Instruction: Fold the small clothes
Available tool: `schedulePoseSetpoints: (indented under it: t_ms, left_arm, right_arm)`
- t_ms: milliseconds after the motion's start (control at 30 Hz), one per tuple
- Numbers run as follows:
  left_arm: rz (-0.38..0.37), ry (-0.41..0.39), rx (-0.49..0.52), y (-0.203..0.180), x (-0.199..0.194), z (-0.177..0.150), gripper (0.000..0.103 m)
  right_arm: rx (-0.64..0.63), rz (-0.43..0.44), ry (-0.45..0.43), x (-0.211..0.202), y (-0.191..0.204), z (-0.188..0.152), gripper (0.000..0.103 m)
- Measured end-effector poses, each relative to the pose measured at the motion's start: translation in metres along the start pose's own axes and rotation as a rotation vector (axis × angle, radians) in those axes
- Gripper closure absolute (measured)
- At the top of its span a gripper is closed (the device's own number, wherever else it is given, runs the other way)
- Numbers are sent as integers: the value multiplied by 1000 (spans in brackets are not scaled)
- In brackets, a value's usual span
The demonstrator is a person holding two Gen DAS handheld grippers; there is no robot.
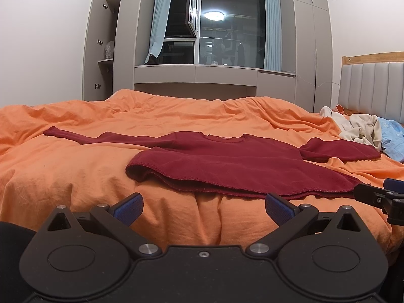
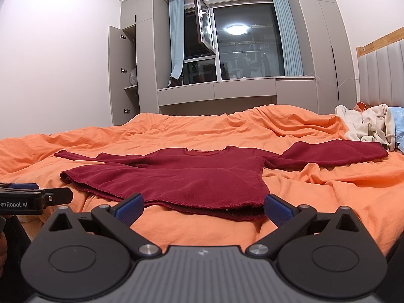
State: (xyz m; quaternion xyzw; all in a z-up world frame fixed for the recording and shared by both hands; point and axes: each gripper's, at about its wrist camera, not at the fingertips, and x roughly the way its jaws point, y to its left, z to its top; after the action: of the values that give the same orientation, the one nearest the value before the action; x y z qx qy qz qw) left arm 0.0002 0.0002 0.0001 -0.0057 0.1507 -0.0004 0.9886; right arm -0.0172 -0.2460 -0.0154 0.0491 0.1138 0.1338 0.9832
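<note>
One red shirt [image 1: 227, 161] lies flat on the bed [image 1: 75, 171]. Left gripper [image 1: 203, 208] and right gripper [image 2: 203, 208]: both released, empty. One open cabinet [image 1: 106, 50] holds a bag [image 1: 109, 49].

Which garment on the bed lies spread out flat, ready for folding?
The dark red long-sleeved top, laid flat with both sleeves out. The cream garment and the blue one lie bunched near the headboard.

Shirt [image 1: 227, 161] flat on the bed [image 1: 75, 176] — clothes pile [image 1: 361, 128] behind, rightward

Red shirt [image 2: 174, 176] flat, orange duvet [image 2: 315, 194], hand-held gripper [image 2: 203, 208] agape
</note>
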Motion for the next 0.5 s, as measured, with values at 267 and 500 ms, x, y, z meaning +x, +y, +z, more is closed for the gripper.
schedulePoseSetpoints:
  t_ms: [267,500]
  left_arm:
    - [0,0,-1,0,0,0,1]
    - [-1,0,-3,-1,0,0,1]
  right_arm:
    - [1,1,0,-1,1,0,0]
    - [1,0,0,-2,3,-1,0]
